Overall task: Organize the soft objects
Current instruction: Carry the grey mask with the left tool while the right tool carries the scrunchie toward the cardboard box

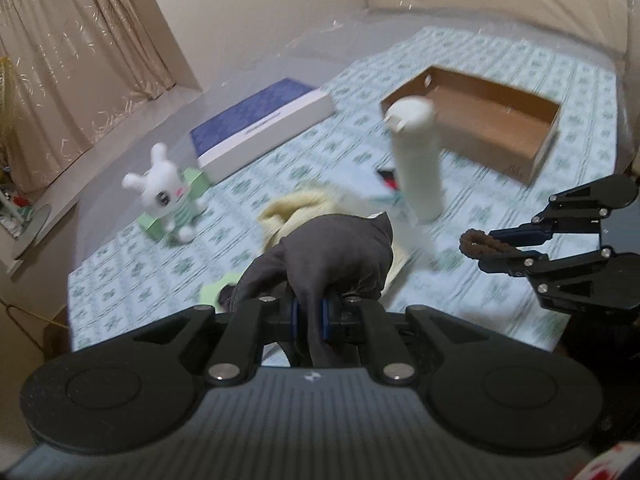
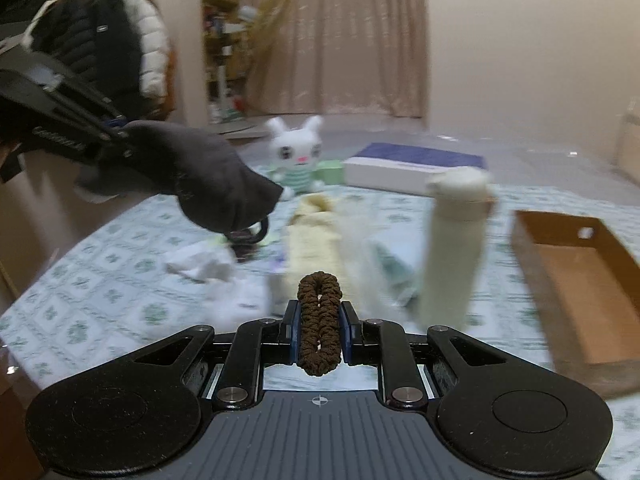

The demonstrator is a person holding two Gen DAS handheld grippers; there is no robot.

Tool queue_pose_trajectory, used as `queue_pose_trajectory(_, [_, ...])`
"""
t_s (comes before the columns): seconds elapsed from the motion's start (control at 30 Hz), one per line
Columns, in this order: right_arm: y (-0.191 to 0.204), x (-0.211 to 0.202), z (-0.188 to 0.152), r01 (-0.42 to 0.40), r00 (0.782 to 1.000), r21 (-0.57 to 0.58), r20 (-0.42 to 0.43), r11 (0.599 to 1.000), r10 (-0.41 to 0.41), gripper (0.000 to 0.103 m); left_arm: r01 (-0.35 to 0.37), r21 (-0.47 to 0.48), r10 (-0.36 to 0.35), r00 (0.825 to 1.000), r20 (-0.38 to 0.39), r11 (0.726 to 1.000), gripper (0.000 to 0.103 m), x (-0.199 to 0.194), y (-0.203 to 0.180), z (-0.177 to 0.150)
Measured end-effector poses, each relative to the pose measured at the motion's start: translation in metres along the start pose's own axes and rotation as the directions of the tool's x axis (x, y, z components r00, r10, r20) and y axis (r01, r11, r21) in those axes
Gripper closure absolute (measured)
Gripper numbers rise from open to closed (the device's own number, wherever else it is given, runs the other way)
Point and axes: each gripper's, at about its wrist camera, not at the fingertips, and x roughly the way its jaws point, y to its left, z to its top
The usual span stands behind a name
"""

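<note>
Right hand-held gripper (image 2: 319,330) is clamped on a brown scrunchie (image 2: 319,320), its loop lengthwise between the fingers. Left hand-held gripper (image 1: 310,318) pinches a grey cloth (image 1: 340,256). Beyond, rightward and nearer the right hand, the cardboard box (image 2: 576,276) lies open on the bed (image 2: 100,280).

bottle (image 1: 418,164) stands betw rabbit toy (image 1: 166,192) on left & box (image 1: 492,128) on right.

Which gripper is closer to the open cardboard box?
Right. The right gripper, clamping a brown hair tie, sits on the cardboard box's side; the left gripper, holding dark cloth, hangs farther away.
</note>
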Motion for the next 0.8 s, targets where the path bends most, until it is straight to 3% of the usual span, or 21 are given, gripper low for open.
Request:
queue_pose_trajectory(0.23, [-0.078,-0.037,-0.002,0.158,0.987,0.051,0.019,0.986,-0.160,0.083,0.106,-0.060,-0.101,0.991,0.084,0.993,0.094,0.018,-0.066,0.042])
queue_pose_trajectory(0.5, [-0.187,-0.068,-0.009,0.305,0.951,0.122,0.012,0.945,-0.309,0.083,0.207,-0.180,-0.180,0.971,0.156,0.962,0.094,0.064,-0.140,0.098])
queue_pose_trajectory(0.8, [-0.290,-0.064,-0.009,0.343,0.938,0.201,-0.029,0.918,-0.344,0.083,0.281,-0.356,-0.236,0.958,0.165,0.891,0.094,0.145,-0.197,0.151])
